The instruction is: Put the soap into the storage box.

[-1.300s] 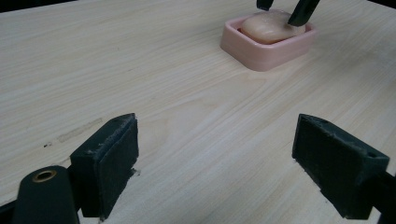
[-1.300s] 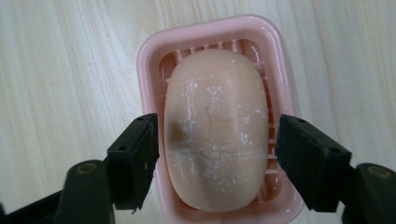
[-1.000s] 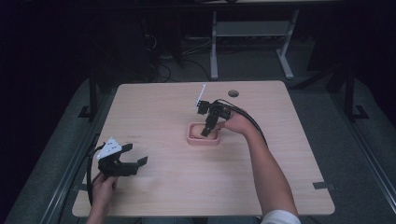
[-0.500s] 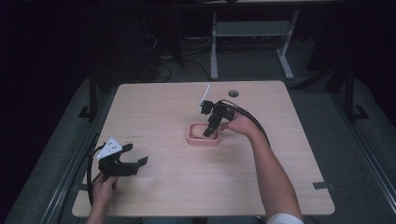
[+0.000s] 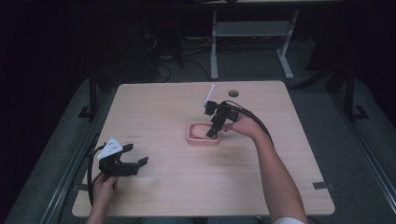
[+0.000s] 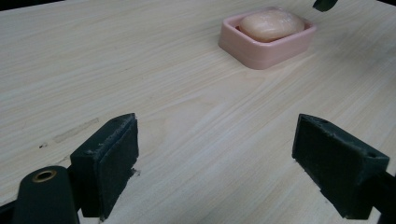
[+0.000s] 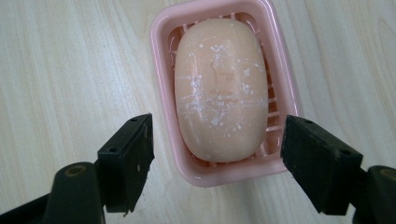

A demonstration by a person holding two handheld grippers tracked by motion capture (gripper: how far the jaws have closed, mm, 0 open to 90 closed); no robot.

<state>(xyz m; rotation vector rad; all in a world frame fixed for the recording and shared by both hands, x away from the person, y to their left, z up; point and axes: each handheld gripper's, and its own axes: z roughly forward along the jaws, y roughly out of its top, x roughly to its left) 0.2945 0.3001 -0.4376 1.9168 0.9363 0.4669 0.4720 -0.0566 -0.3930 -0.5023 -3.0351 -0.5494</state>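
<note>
Two grippers are ours: near the table's front-left corner the left gripper (image 5: 133, 161) rests wide and empty. Farther out, mid-table, we poise the right gripper (image 7: 217, 163) wide above the pink soap dish (image 7: 161, 42), which holds a peach soap bar (image 7: 218, 88). This looks like the approach; next we likely lower and close squarely.
</note>
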